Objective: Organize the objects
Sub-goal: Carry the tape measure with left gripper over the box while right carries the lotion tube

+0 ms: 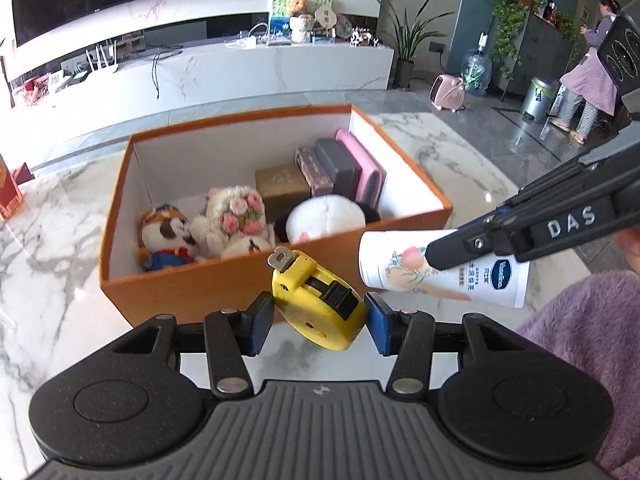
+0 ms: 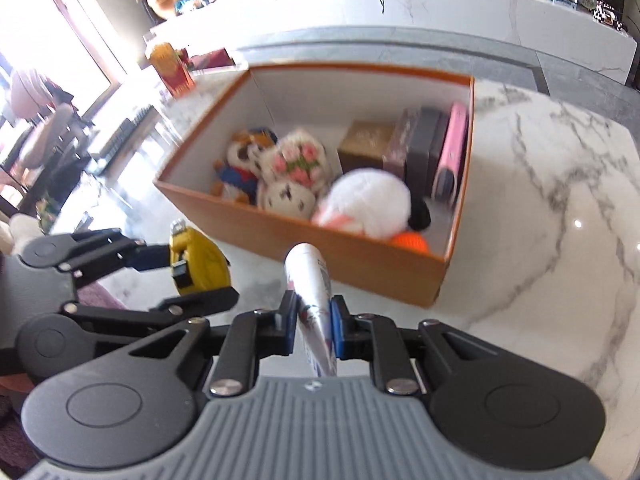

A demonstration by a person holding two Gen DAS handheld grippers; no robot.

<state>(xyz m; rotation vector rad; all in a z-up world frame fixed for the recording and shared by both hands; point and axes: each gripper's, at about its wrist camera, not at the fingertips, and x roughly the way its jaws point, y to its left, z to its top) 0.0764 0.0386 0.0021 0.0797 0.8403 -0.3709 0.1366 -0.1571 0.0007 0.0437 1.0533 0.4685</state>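
My left gripper is shut on a yellow tape measure, held above the marble table just in front of the orange box. My right gripper is shut on a white lotion tube, pinched flat between its blue pads, cap end toward the box. In the left wrist view that tube hangs to the right of the tape measure with the right gripper's fingers across it. The right wrist view shows the tape measure at the left.
Inside the box lie several plush toys, a gold box, dark cases and a pink case. The marble table spreads to the right. A red carton stands behind the box's left corner. A person stands far off.
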